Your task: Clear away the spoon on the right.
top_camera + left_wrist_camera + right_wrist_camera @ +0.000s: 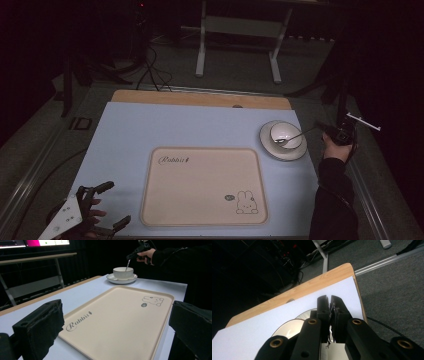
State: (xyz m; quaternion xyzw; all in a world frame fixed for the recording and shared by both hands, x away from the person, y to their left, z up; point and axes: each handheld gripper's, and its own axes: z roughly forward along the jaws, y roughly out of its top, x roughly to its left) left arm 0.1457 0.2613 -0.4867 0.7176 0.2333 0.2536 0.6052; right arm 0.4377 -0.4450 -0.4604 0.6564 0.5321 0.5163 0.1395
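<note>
Right gripper (320, 126) is at the table's right edge, held by the right hand (334, 148); dark-sleeved forearm runs up from the bottom edge along that side. In the right gripper view its jaws stand pressed nearly together, just a thin slit between the pads; something thin looks pinched there, but it's too dark to be sure. In the left gripper view the same gripper (132, 255) sits high, nose angled down. Left gripper (107, 205) rests at the near left corner of the table, left hand (90, 217) wrapped round its body, grey plate on top. Its jaws are spread wide, nothing between them, pointing across the table.
</note>
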